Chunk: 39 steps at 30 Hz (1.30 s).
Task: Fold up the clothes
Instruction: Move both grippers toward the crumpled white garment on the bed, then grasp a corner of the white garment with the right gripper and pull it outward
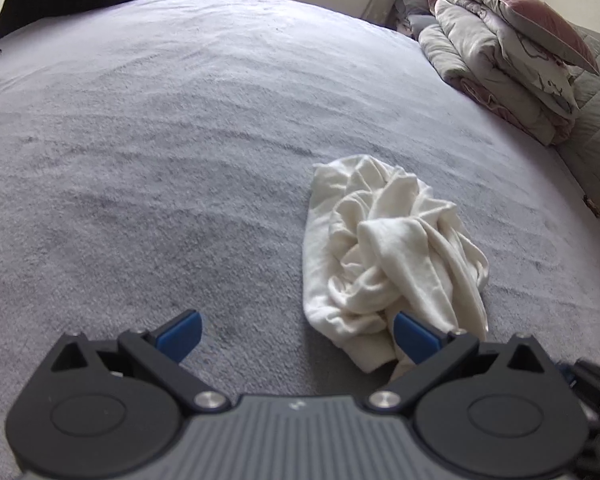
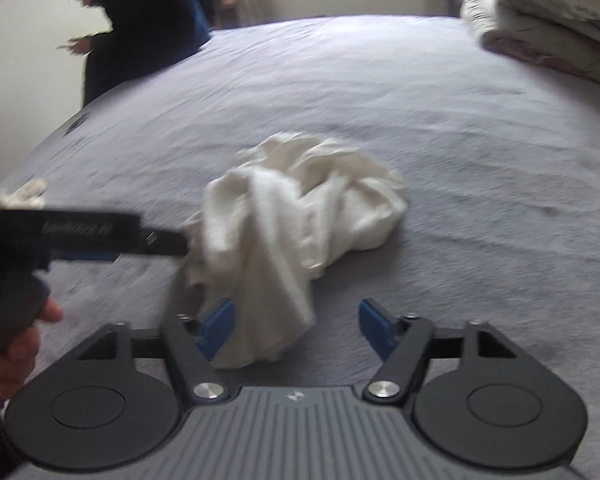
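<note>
One crumpled white garment [image 1: 388,252] lies on the grey bedspread [image 1: 160,152], lower right of centre in the left wrist view. Soft knit, thick folds, a ribbed cuff at its near end. Bedspread is a fuzzy, low-pile cloth with shallow ripples.

My left gripper [image 1: 298,336]: jaws stand wide apart, blue pads on black arms, nothing between them. The right-hand pad sits at the garment's near edge; whether it touches the cloth I cannot tell.

My right gripper [image 2: 296,328]: jaws apart, not pressing on anything. A hanging fold of the garment [image 2: 300,216] drapes just beside the left pad, partly in front of it. This view is blurred.

Right wrist view only: my left gripper seen from the side at mid left, its black body reaching to the garment's left edge, with my hand [image 2: 16,344] on the handle at lower left. Also a person in dark clothing [image 2: 140,28] bent over at upper left, beyond the bed. A small pale cloth [image 2: 18,196] at the left edge.

Left wrist view only: a mauve pillow [image 1: 516,12] on top of a stack of folded quilts [image 1: 496,76], upper right.
</note>
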{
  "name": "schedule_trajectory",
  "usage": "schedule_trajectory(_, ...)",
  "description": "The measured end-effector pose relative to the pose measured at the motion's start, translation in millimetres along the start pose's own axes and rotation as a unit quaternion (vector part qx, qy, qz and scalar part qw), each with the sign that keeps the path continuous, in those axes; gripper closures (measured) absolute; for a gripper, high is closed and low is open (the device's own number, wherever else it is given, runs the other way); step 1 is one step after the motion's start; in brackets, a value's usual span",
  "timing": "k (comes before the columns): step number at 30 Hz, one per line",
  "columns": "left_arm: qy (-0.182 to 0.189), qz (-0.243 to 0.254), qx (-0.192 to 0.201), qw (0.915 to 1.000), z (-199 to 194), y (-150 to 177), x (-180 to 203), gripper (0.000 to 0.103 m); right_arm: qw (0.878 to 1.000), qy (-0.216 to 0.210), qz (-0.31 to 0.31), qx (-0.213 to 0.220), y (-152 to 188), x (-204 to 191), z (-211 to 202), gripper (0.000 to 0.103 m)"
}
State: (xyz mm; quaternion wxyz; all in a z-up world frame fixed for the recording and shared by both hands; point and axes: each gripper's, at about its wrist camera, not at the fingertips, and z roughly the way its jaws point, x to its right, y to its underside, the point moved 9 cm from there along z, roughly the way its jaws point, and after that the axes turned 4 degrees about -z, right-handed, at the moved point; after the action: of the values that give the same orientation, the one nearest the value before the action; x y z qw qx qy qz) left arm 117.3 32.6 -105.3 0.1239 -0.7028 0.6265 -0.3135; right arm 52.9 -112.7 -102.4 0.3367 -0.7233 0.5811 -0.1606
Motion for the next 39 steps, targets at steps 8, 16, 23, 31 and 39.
schedule_trajectory(8,0.015,-0.027,0.014,0.9994,-1.6,-4.4,-8.9,0.005,0.999,0.013,-0.028,-0.02,14.3,-14.5,20.5,0.044)
schedule_trajectory(16,0.024,-0.015,0.01,0.9996,2.4,2.2,0.9,0.007,1.0,0.017,0.02,-0.01,10.7,11.0,12.8,0.094)
schedule_trajectory(23,0.036,0.0,0.013,0.9992,4.4,7.6,10.9,0.01,0.997,0.058,0.045,0.031,-6.1,43.9,-16.0,0.095)
schedule_trajectory(31,0.059,0.024,0.006,0.998,11.3,14.7,28.4,0.022,0.988,0.097,0.104,0.059,-17.6,101.6,-44.4,0.095)
schedule_trajectory(39,0.07,0.039,0.001,0.9968,17.5,19.2,38.2,0.033,0.971,0.147,0.168,0.084,-18.9,166.7,-73.4,0.095)
